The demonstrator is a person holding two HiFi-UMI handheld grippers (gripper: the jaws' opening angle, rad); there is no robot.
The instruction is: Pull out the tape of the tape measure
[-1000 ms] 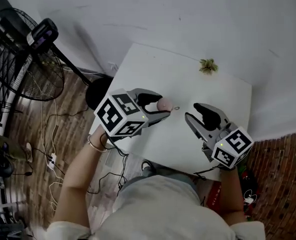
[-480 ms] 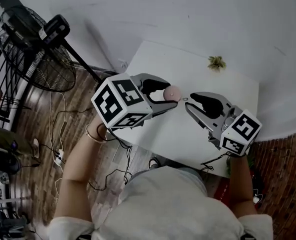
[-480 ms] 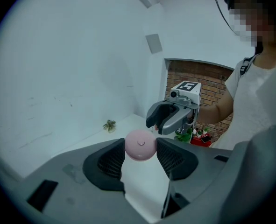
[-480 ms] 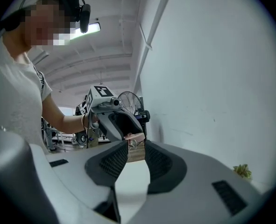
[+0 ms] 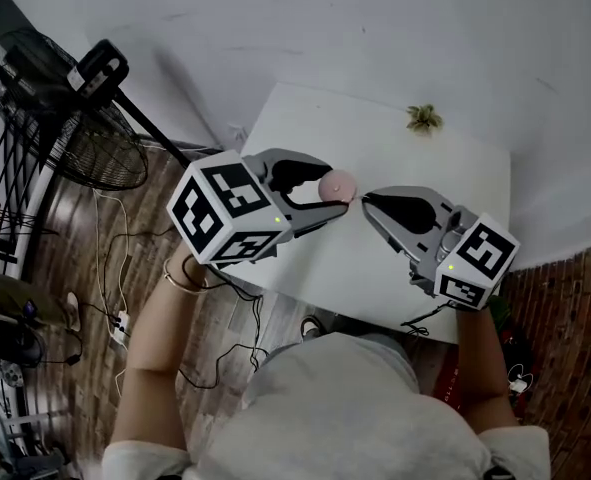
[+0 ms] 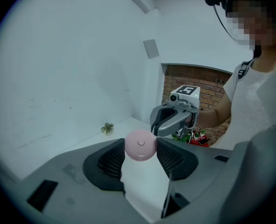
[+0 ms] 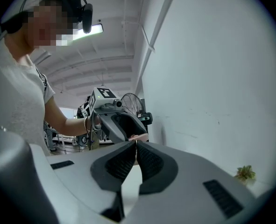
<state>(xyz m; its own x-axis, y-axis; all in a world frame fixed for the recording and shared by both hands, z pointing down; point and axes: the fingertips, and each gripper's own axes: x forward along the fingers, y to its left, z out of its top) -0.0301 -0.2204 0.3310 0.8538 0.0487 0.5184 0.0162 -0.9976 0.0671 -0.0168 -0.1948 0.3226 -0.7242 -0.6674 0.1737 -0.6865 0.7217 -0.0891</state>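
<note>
While held over the white rectangular worktop (image 5: pixel 305 128), the round pink plastic tape measure (image 6: pixel 140 144) is clamped between the fingers of the left gripper (image 5: pixel 331 189); the fingers of the right gripper (image 7: pixel 136 146) are pressed together just beside it.

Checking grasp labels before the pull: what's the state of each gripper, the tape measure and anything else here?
left gripper: shut on the tape measure.
tape measure: pink, round, clamped by its sides; no tape visibly out.
right gripper: shut, tips right at the tape measure; can't tell whether it pinches the tab.
plant sprig: lying near the far edge of the table.
</note>
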